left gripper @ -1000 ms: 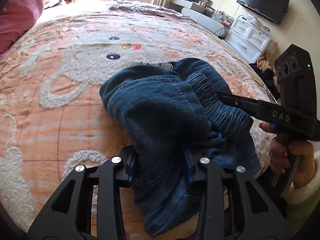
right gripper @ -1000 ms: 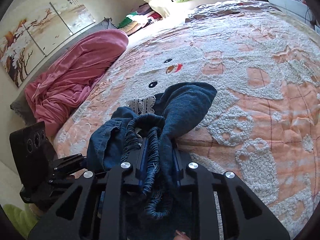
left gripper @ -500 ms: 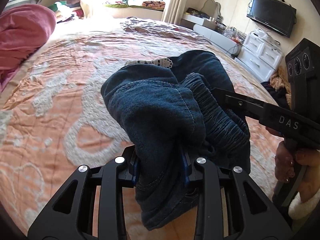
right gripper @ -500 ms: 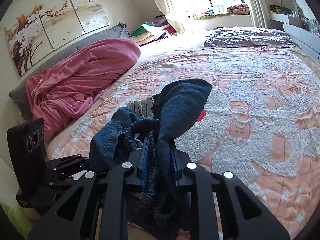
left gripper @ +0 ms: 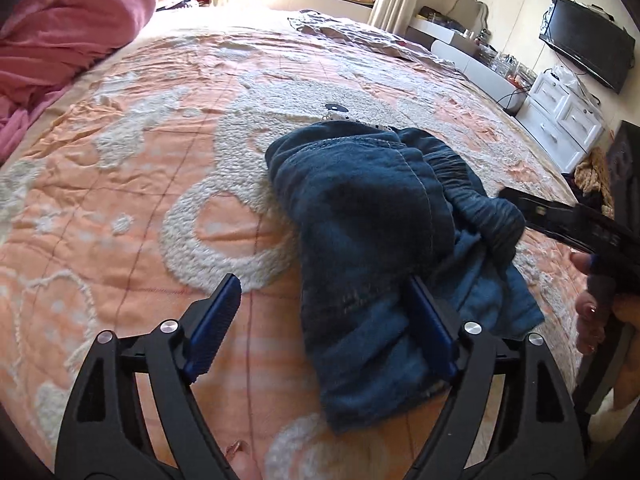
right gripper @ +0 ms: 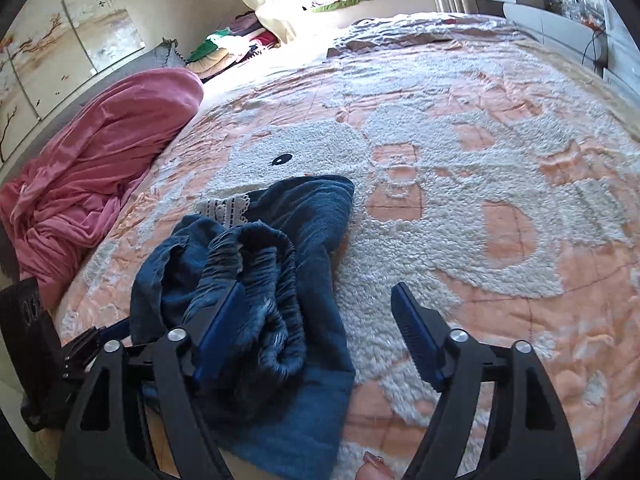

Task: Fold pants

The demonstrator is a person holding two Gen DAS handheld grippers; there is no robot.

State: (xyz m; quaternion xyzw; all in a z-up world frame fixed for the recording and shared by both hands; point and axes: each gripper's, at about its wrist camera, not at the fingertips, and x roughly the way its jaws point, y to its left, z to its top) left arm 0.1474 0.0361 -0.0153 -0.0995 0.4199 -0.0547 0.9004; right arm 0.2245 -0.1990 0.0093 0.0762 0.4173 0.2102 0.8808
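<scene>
Lying bunched on the bedspread [left gripper: 132, 200], the pants [left gripper: 372, 216] are gripped by neither tool: left gripper [left gripper: 324, 320] and right gripper [right gripper: 320, 320] are spread wide, probably for regrasping.

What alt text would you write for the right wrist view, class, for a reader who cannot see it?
The open right gripper hovers over crumpled dark blue pants lying on an orange and white bedspread. A pink blanket is heaped at the left edge.
</scene>
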